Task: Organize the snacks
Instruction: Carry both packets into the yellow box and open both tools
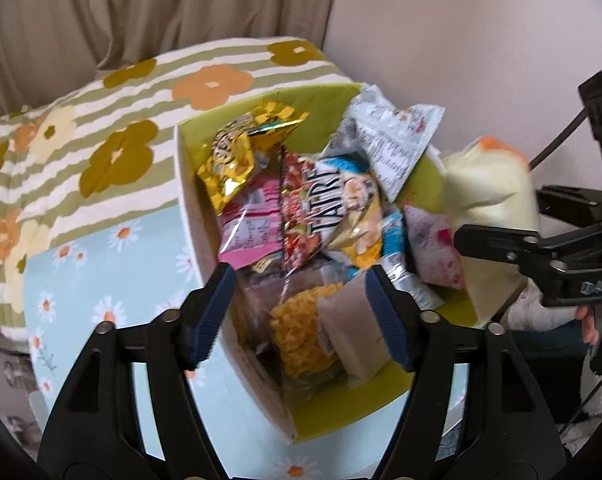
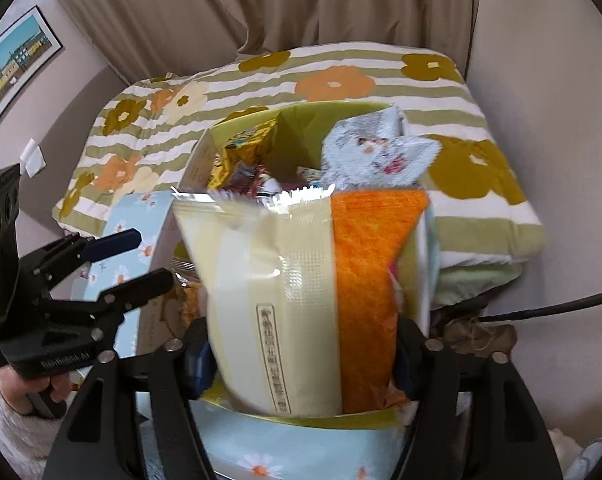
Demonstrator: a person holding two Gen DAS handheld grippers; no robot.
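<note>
We note the cream and orange bag (image 2: 301,300), large, glossy, with a serrated top seal and a column of dark print down its pale panel. It stands upright at the near edge of the box (image 2: 333,420), its lower end inside the rim. The right gripper (image 2: 301,364) has its fingers set wide on either side of the bag's lower part; the picture is blurred there and we cannot tell whether the pads press on it.

The box is pale blue with daisies outside, lime green inside. It is crowded with snacks: a gold foil bag (image 1: 237,160) leaning at the far left corner, a pink packet (image 1: 249,232) under it, a bag with big dark lettering (image 1: 333,200) in the middle, a grey-white packet (image 1: 393,140) sticking up over the far rim, a yellow snack pack (image 1: 301,328) low down, and a pale flat packet (image 1: 349,328) beside it.

The left gripper (image 1: 297,312) hovers above the box with its fingers apart and nothing held between them.

The box sits on a striped flowered blanket (image 1: 101,140). A beige curtain (image 1: 141,8) hangs behind.
</note>
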